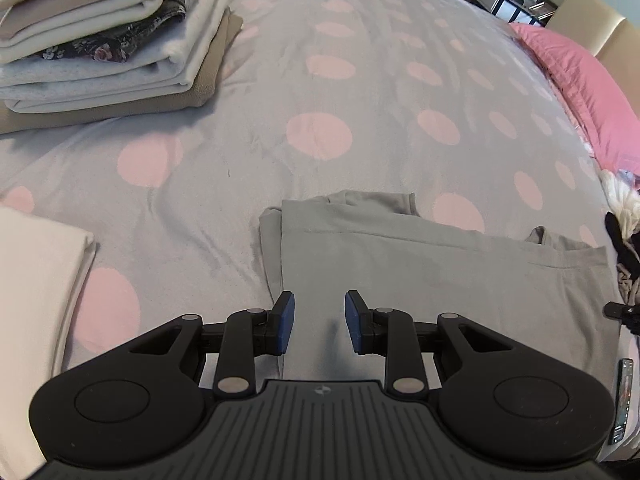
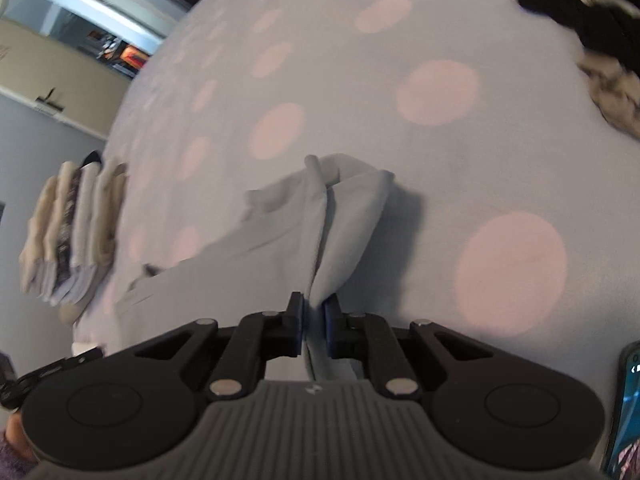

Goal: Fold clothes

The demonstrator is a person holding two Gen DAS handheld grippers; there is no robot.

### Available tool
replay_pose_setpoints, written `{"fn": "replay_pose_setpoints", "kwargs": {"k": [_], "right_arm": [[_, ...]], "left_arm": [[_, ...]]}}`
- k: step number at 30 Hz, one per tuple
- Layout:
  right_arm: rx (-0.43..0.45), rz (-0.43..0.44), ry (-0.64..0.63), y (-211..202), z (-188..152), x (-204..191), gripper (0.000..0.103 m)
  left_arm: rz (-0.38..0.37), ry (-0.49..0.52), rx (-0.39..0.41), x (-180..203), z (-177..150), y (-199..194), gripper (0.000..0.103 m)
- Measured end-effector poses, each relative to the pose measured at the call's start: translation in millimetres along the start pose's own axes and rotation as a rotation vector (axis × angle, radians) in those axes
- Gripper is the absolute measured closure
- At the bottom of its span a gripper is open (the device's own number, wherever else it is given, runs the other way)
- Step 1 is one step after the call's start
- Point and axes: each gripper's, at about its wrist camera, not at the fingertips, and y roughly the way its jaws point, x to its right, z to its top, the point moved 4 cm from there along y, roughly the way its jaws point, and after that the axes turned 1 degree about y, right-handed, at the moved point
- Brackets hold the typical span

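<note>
A grey garment (image 1: 420, 272) lies partly folded on the bed (image 1: 328, 92), whose cover is pale grey with pink dots. In the left wrist view it fills the lower centre, its folded edge running from about 9 o'clock up toward 2 o'clock. The left gripper (image 1: 320, 320) hangs over the garment's near part with its blue-padded fingers (image 1: 285, 322) apart; cloth lies beneath the gap, but the pads press on nothing.

In the right wrist view (somewhat blurred) the right gripper (image 2: 315, 322) has its fingers (image 2: 297, 326) clamped on a raised pleat of the same grey garment (image 2: 280, 240), which rises in a ridge from the fingers toward 12 o'clock.

A stack of folded clothes (image 1: 112, 36), cream, floral and beige layers, sits at 10 o'clock in the left view. A cream folded piece (image 1: 36, 280) lies at 8 o'clock, and a pink pillow (image 1: 576, 80) at 2 o'clock. A heap of dark and light unfolded clothes (image 2: 600, 40) lies at 2 o'clock in the right view.
</note>
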Motion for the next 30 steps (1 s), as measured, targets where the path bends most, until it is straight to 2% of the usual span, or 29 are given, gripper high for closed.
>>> {"fn": "replay_pose_setpoints", "kwargs": {"k": [7, 14, 21, 30], "right_arm": [[-0.062, 0.078, -0.034, -13, -6, -80, 0.091], [-0.118, 0.142, -0.091, 13, -21, -172, 0.092], [-0.187, 0.153, -0.113, 78, -51, -237, 0.093], [-0.254, 0.116, -0.108, 166, -88, -281, 0.093]], "left_arm": [[-0.029, -0.005, 0.038, -2, -1, -14, 0.078], [-0.072, -0.036, 0.091, -8, 3, -32, 0.078], [-0.076, -0.080, 0.108, -22, 7, -39, 0.078], [-0.042, -0.145, 0.093, -50, 9, -37, 0.078]]}}
